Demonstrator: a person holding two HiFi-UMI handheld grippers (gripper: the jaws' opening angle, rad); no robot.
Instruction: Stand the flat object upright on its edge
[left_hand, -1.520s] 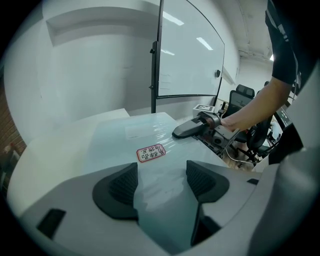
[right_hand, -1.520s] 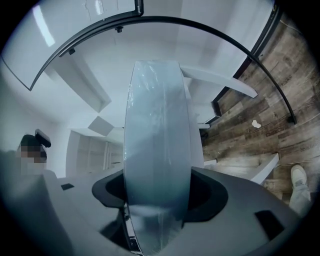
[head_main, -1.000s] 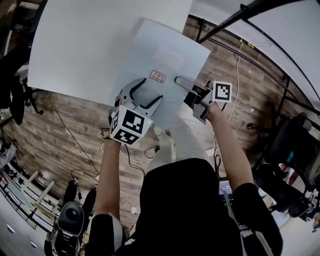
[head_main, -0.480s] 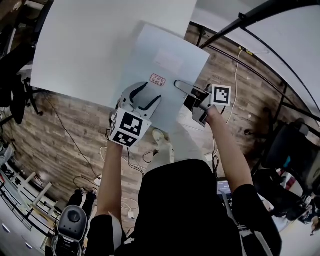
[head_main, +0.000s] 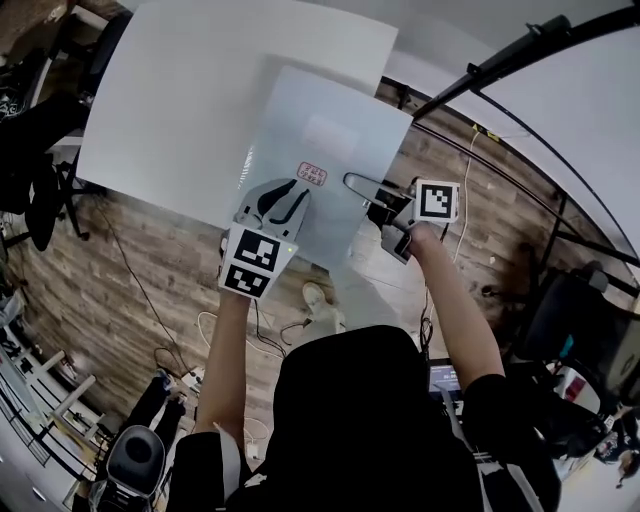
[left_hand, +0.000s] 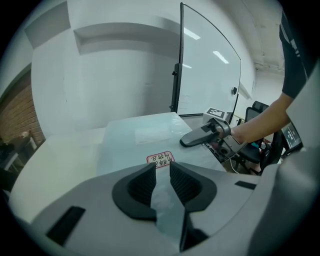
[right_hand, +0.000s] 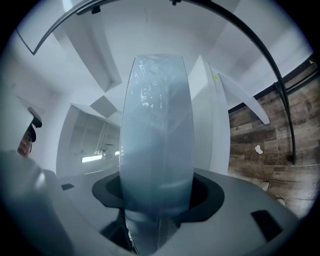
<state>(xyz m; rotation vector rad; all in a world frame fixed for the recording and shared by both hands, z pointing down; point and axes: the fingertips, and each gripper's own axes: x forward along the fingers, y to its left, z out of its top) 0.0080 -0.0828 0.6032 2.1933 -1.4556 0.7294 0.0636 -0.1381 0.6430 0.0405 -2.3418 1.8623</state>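
A flat pale blue board (head_main: 320, 140) in plastic film, with a red-edged label (head_main: 313, 175), lies on the white table (head_main: 170, 110), its near part jutting past the table's edge. My left gripper (head_main: 290, 190) rests over the board's near edge just before the label (left_hand: 160, 159). Its jaws are closing, and a narrow gap between the pads still shows the film (left_hand: 162, 200). My right gripper (head_main: 362, 185) holds the board's right edge, one finger on top and the other hidden beneath. In the right gripper view the board (right_hand: 157, 130) fills the space between the pads.
Wood floor with loose cables (head_main: 250, 320) lies below the table's near edge. Dark chairs (head_main: 40, 170) stand at the left and black frame bars (head_main: 500, 60) cross at the right. A glass panel (left_hand: 210, 75) rises behind the table.
The left jaws have narrowed from wide apart to nearly together over the board's near edge. The right gripper keeps its hold on the right edge.
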